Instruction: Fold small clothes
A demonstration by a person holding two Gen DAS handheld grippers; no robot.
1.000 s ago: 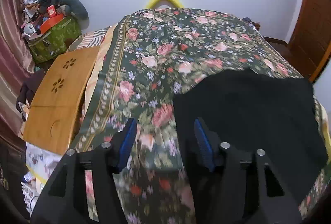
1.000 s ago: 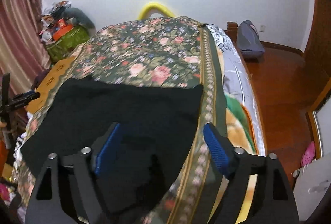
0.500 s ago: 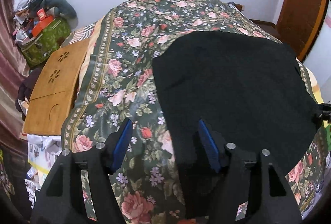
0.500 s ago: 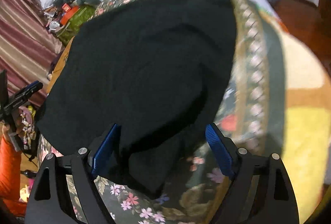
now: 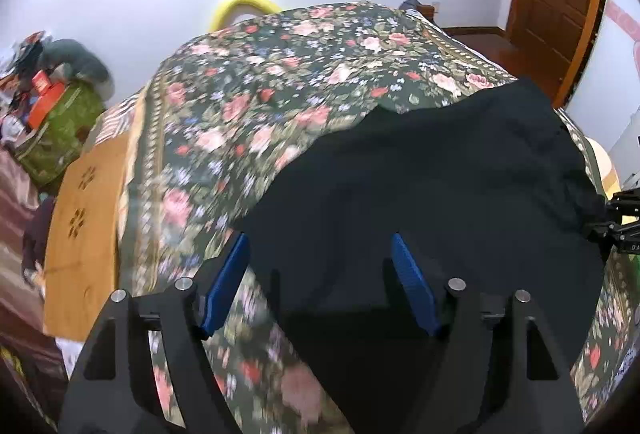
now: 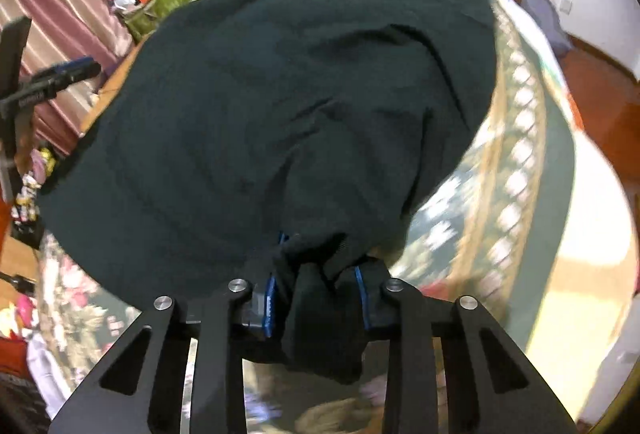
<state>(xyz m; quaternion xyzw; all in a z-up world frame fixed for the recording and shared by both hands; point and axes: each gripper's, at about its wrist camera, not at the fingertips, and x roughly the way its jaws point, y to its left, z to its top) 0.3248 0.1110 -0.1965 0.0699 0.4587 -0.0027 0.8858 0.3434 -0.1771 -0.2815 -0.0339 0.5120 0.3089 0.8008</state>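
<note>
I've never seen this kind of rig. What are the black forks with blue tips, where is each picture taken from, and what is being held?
There is no robot here: a person holds a two-finger gripper in each hand, with a fisheye camera looking forward along each one's fingers. The left view shows the left gripper open, its blue pads apart over the edge of a black garment spread on a floral bedspread. The right view shows the right gripper shut on a bunched corner of the same garment. A wooden lap table lies beside the bedspread.
</note>
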